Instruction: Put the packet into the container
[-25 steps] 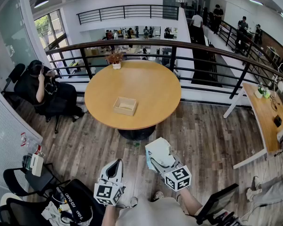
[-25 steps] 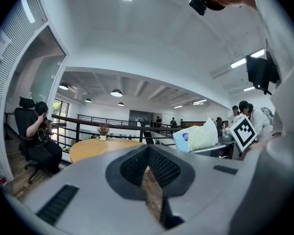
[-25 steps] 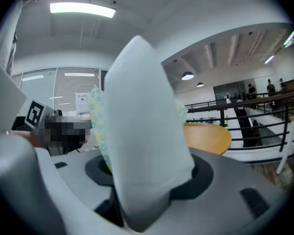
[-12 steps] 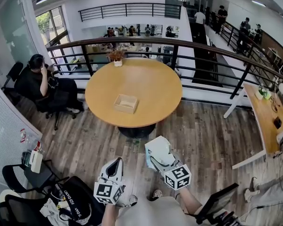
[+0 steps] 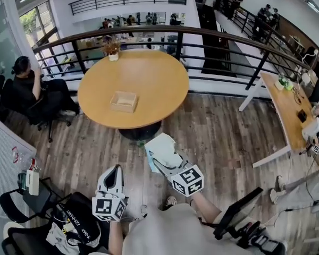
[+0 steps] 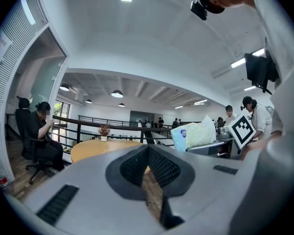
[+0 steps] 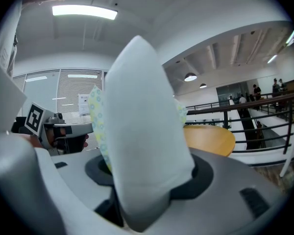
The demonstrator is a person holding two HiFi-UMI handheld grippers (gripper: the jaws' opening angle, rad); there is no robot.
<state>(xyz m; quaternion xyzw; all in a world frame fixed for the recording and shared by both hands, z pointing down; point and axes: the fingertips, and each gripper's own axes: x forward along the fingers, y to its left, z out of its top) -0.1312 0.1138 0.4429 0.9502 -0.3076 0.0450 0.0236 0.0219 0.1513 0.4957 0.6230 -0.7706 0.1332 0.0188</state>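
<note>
The packet (image 5: 160, 150), pale with a blue and yellow pattern, sticks up from my right gripper (image 5: 167, 163), which is shut on it. It fills the right gripper view, and the packet (image 7: 142, 131) stands upright between the jaws. I hold it over the wooden floor, short of the round wooden table (image 5: 149, 78). The container (image 5: 123, 101), a small open wooden box, sits on that table toward its near side. My left gripper (image 5: 116, 170) hangs lower left over the floor, jaws together and holding nothing. The left gripper view shows the packet (image 6: 193, 135) off to its right.
A person sits on a chair (image 5: 26, 86) left of the table. A small potted plant (image 5: 113, 49) stands at the table's far edge, with a black railing (image 5: 212, 36) behind. Office chairs (image 5: 21, 206) and a black bag (image 5: 77, 219) stand lower left, a long desk (image 5: 287, 110) at the right.
The table and container have slid left in the head view, as have both grippers. The packet stays in the right gripper, and the left jaws stay together.
</note>
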